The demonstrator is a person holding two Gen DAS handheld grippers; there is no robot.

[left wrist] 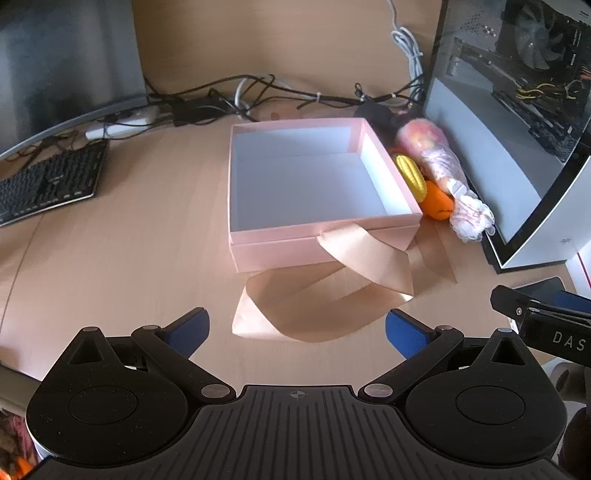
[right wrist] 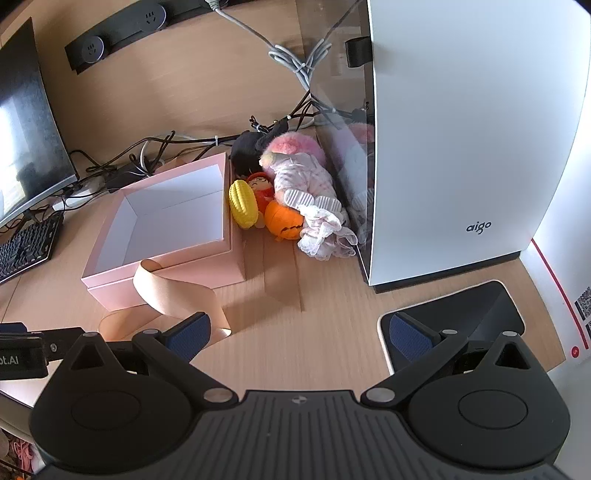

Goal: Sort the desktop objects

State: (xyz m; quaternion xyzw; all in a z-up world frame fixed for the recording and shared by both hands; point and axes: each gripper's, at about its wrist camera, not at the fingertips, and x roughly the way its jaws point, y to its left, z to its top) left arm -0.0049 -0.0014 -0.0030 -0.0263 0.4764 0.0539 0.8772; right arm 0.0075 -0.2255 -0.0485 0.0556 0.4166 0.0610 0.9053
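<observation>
An empty pink box (left wrist: 258, 254) (right wrist: 166, 284) with a white inside stands open on the wooden desk, a peach ribbon (left wrist: 365, 258) (right wrist: 166, 291) trailing from its front. Between box and computer case lie toys: a yellow corn (left wrist: 408, 173) (right wrist: 242, 205), an orange pumpkin (left wrist: 437, 205) (right wrist: 284, 219), a small red-clad doll (right wrist: 260, 186), a pink-haired doll (left wrist: 436, 155) (right wrist: 299, 173) and a black plush (right wrist: 245, 147). My left gripper (left wrist: 297, 328) is open, short of the ribbon. My right gripper (right wrist: 299, 332) is open over bare desk, its right finger above a dark phone (right wrist: 461, 310).
A white computer case (right wrist: 461, 129) (left wrist: 517, 129) stands at the right. A curved monitor (left wrist: 66, 66) (right wrist: 26, 129) and black keyboard (left wrist: 48, 181) (right wrist: 26, 247) sit at the left. Tangled cables (left wrist: 240, 96) and a power strip (right wrist: 118, 33) run along the back.
</observation>
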